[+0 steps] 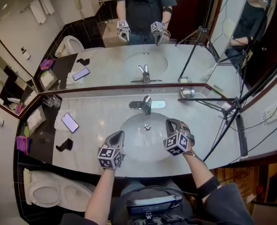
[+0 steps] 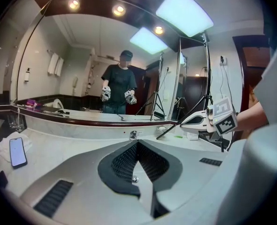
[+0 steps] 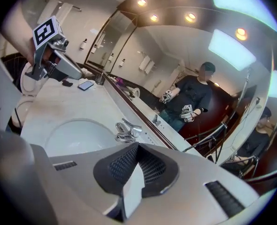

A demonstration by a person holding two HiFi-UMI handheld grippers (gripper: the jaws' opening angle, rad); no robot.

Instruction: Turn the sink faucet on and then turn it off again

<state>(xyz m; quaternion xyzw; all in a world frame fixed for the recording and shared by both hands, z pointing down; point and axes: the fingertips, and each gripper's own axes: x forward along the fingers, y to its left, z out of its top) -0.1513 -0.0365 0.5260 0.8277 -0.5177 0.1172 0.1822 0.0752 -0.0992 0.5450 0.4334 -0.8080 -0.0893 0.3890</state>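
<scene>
A wall mirror (image 1: 82,27) runs along the far edge of the pale marble worktop (image 1: 96,121), with a dark ledge strip between them. The worktop's near edge meets the person's body. Its left end stops at a dark-tiled step above the toilet (image 1: 49,191), and on its right a black tripod (image 1: 232,111) slants over it.

The oval sink basin (image 1: 129,125) sits in the middle, with only a metal drain stopper (image 1: 148,126) in it. The bare marble around the basin leaves room on both sides.

The left gripper (image 1: 121,133) hangs over the basin's near left rim, its jaws pressed together on nothing. The right gripper (image 1: 169,122) hangs over the basin's right rim, its jaws also pressed together and empty.

The chrome faucet (image 1: 146,104) stands at the basin's far edge, apart from both grippers.

A smartphone (image 1: 70,122) lies on a white cloth on the left. Far left, drinking glasses (image 1: 51,101) stand in the corner.
</scene>
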